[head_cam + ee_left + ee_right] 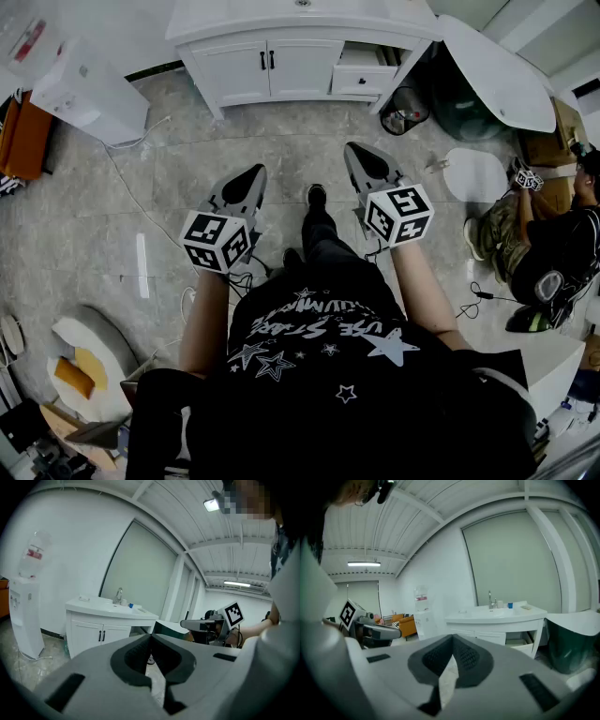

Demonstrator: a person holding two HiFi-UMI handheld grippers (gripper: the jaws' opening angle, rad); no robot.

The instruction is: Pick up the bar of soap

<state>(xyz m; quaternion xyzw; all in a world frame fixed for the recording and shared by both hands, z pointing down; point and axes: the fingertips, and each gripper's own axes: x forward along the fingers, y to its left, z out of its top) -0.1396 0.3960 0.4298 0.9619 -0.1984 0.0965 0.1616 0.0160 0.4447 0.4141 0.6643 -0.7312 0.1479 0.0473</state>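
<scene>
A white vanity [281,56] with a basin and tap [118,596] stands ahead, across the floor. Small pale flat things lie on its counter, one at the left end [84,598] and one past the tap [526,607]. Which of them is the bar of soap I cannot tell. My left gripper [255,171] and right gripper [354,148] are held side by side above the floor, well short of the vanity. Both point toward it and a little downward. In the left gripper view the jaws [150,635] meet with nothing between them. The right gripper [452,637] is likewise shut and empty.
A water dispenser [89,94] stands left of the vanity, with an orange sofa [23,141] beyond it. One vanity drawer [366,80] is pulled out. A dark bin [469,103] under a white panel sits to the right. A person [553,244] sits on the floor at far right. Cables cross the floor.
</scene>
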